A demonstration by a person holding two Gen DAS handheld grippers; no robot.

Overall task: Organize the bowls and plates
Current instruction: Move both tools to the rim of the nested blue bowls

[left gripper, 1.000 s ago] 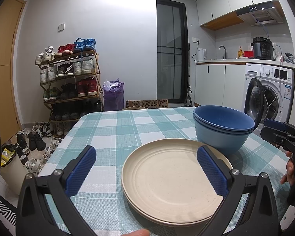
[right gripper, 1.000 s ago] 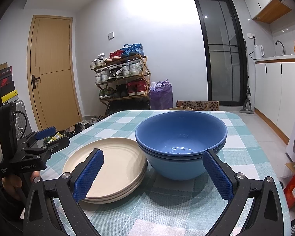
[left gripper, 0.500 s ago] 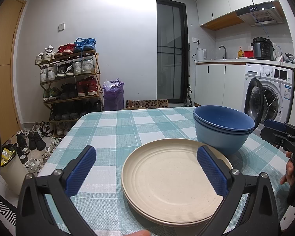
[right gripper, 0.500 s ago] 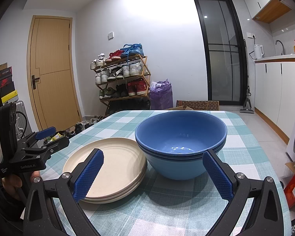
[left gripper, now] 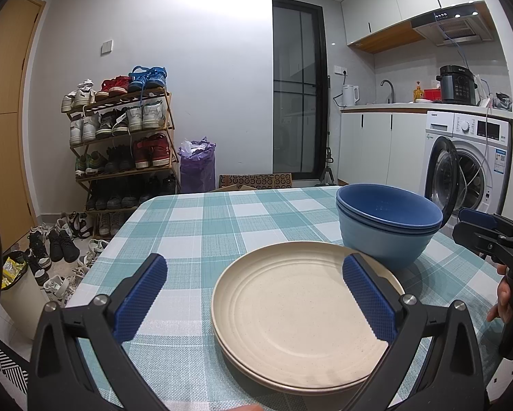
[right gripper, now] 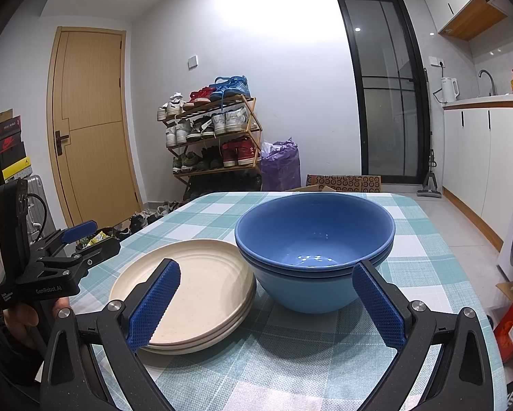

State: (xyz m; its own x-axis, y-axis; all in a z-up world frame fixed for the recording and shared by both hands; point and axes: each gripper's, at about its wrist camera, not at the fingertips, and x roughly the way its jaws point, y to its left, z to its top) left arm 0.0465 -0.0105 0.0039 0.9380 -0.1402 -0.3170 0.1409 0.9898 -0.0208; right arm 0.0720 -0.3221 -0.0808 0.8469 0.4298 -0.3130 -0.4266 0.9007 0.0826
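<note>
Both my claws hang released over the checked counter.
Round cream plates lie flat, stacked; smooth blue bowls nested, mouths up.
My left claw and right claw grip nothing.

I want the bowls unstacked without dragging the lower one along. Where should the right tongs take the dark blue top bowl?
Pinch the top bowl at its near rim, one finger inside and one outside, coming from above on the right tongs side. Its rim stands proud of the lighter bowl beneath, and its walls are probably too wide to span.
</note>
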